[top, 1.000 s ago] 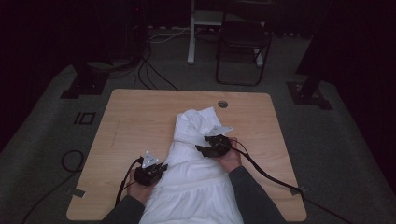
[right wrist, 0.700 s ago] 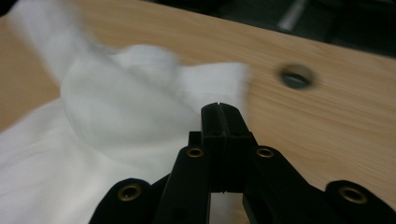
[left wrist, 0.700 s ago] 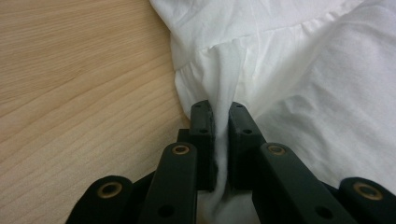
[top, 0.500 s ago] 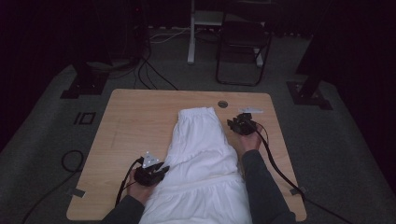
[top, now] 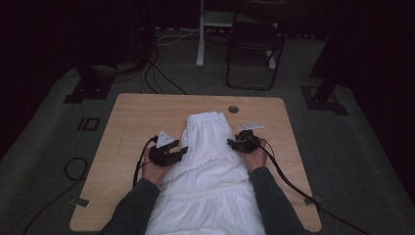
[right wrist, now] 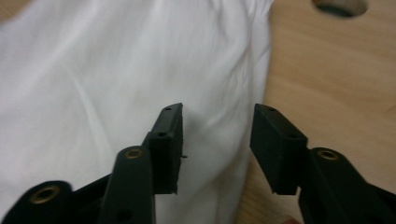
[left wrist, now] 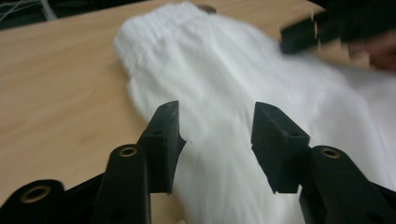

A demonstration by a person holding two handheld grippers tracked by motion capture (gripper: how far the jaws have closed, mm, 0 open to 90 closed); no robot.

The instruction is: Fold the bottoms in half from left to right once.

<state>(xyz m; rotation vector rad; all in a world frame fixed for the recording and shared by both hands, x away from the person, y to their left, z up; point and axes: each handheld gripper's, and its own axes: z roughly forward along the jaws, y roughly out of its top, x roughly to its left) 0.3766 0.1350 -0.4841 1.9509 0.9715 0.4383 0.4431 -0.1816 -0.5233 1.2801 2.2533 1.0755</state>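
Note:
A white garment lies lengthwise down the middle of the wooden table, its gathered end far from me. My left gripper hovers at the cloth's left edge. In the left gripper view its jaws stand apart over the white cloth; they have just been opening, with nothing pinched between them. My right gripper is at the cloth's right edge. In the right gripper view its jaws also stand apart above the garment's edge; they too have just been opening, and the pads press on nothing.
A round cable hole sits in the table beyond the garment. A dark chair and a white post stand on the floor behind the table. Cables trail from both grippers toward me.
The left gripper let go at the near left edge, rose and moved farther up the table. The right gripper left the cloth's middle for its right edge. The bunched fold now lies flat.

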